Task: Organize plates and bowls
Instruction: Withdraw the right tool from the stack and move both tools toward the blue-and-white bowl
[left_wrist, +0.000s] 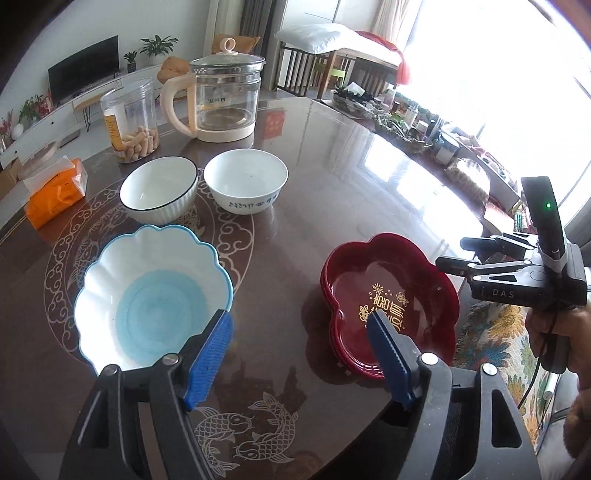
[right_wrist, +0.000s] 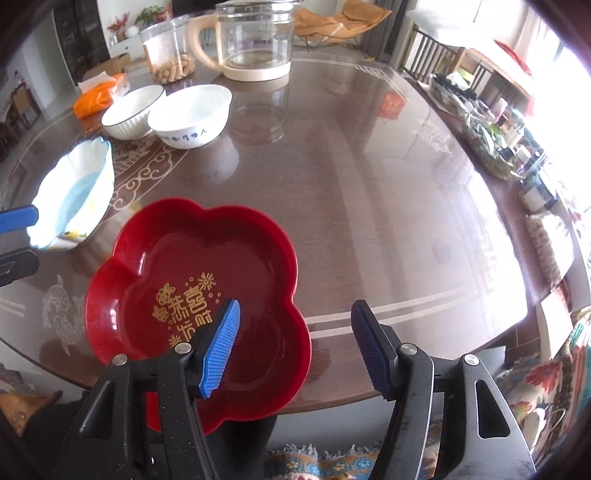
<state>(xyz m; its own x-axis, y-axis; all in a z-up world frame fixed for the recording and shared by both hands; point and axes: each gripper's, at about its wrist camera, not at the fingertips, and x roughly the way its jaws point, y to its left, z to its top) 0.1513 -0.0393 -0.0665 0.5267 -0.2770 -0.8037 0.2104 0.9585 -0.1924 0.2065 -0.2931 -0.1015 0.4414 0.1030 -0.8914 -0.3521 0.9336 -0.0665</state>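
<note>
Left wrist view: the left gripper hangs over a dark brown glossy table, its blue-padded fingers spread wide and holding nothing. A scalloped white bowl with a blue centre sits beneath the left finger; a red flower-shaped plate with gold lettering sits beneath the right one, possibly atop similar plates, though the edges are hard to read. Behind stand a ribbed white bowl with a dark rim and a white bowl with blue script, close together. Farther back are a glass kettle, a clear snack jar and an orange tissue pack. The right gripper hovers at right.

Right wrist view: the right gripper is wide open and empty above the red plate's right edge, near the table's front rim.
</note>
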